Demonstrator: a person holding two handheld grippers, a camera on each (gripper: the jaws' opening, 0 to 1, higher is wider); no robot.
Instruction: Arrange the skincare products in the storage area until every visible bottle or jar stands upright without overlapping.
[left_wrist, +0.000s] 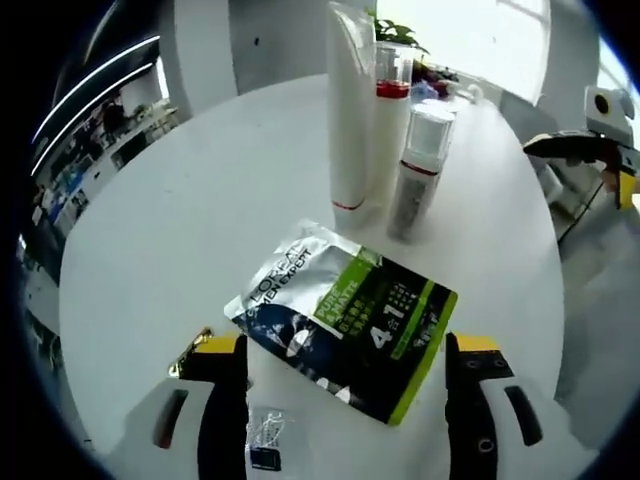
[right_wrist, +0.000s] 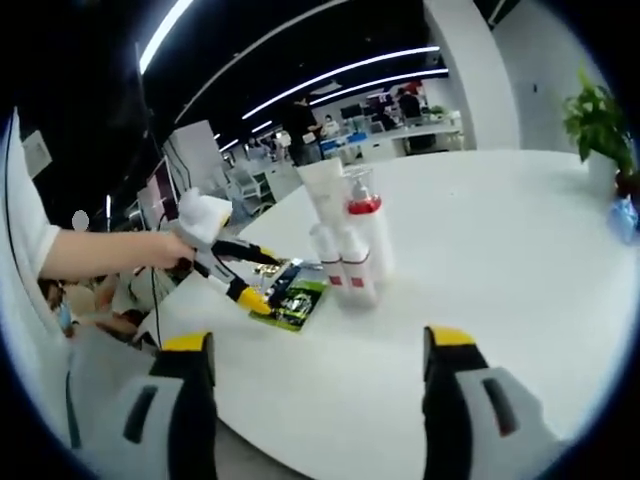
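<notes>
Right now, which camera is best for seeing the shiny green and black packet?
The left gripper view: the L'Oreal Men Expert sachet lies flat, close and readable, between that gripper's open jaws. In the right gripper view the sachet is small, distant and partly hidden behind the left gripper.

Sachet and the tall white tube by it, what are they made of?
Sachet: looks like metallised foil laminate, glossy; silvery top, crinkled glare, printed black and green panels. Tall white tube: probably soft plastic, smooth semi-gloss; flat crimped top end, standing on its cap. Neither is certain from looks alone.
</notes>
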